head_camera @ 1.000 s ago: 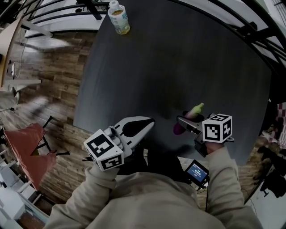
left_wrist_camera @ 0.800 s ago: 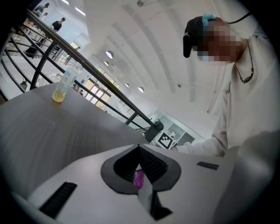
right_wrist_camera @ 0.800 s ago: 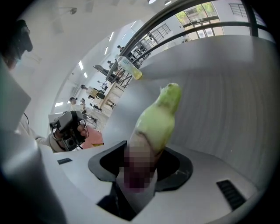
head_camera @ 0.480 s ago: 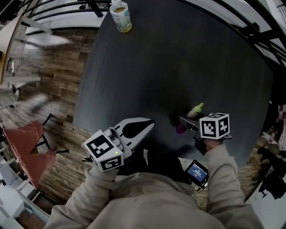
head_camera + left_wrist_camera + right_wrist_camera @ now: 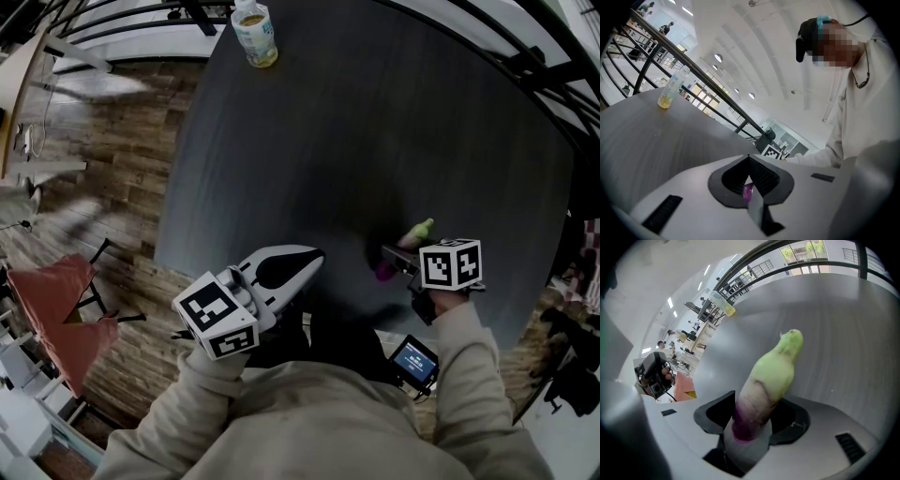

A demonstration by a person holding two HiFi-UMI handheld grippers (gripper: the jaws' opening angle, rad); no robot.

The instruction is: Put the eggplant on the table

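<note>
The right gripper (image 5: 394,255) has the eggplant (image 5: 764,380) between its jaws. They are clamped on the purple end, with the pale green tip poking up and away over the dark round table (image 5: 375,131). Those jaws have just eased apart a touch, yet the eggplant is seated between the pads. It hangs low over the near edge of the table, its shadow close beside it. From the head view it's hard to say whether the purple end touches the surface.

On the other side, the left gripper (image 5: 314,255) sits at the table's near rim with its jaws together and nothing in them. Through the slit between them shows a sliver of purple from the eggplant beyond.

At the far edge a plastic bottle of yellowish drink (image 5: 253,36) stands upright, well apart from both grippers.
</note>
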